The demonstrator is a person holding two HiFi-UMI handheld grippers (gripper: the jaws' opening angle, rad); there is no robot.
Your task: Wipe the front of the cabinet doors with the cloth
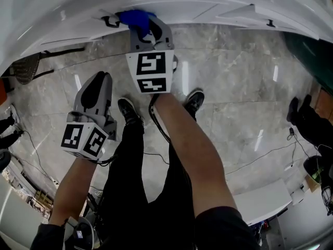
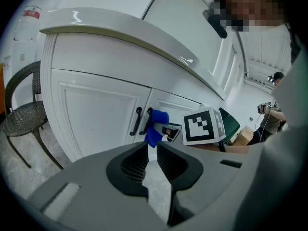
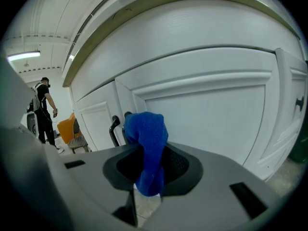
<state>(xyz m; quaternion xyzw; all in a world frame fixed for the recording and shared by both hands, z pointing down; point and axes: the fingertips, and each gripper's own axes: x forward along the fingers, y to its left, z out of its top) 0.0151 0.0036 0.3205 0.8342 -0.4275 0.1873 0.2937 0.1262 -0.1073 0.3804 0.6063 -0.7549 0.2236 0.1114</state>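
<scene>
Head view: at the top centre, the right gripper [image 1: 144, 28] presses the blue cloth [image 1: 136, 17] to the white cabinet doors [image 1: 237, 12]. The left gripper [image 1: 98, 80] hangs at lower left over the grey stone floor [image 1: 239, 103].

Left gripper view: its jaws are almost together, with nothing between them.

Right gripper view: the jaws clamp the cloth [image 3: 147, 150] beside 2 black handles [image 3: 114, 128]. Wiping looks under way, but the glossy doors show no wiped patch.
</scene>
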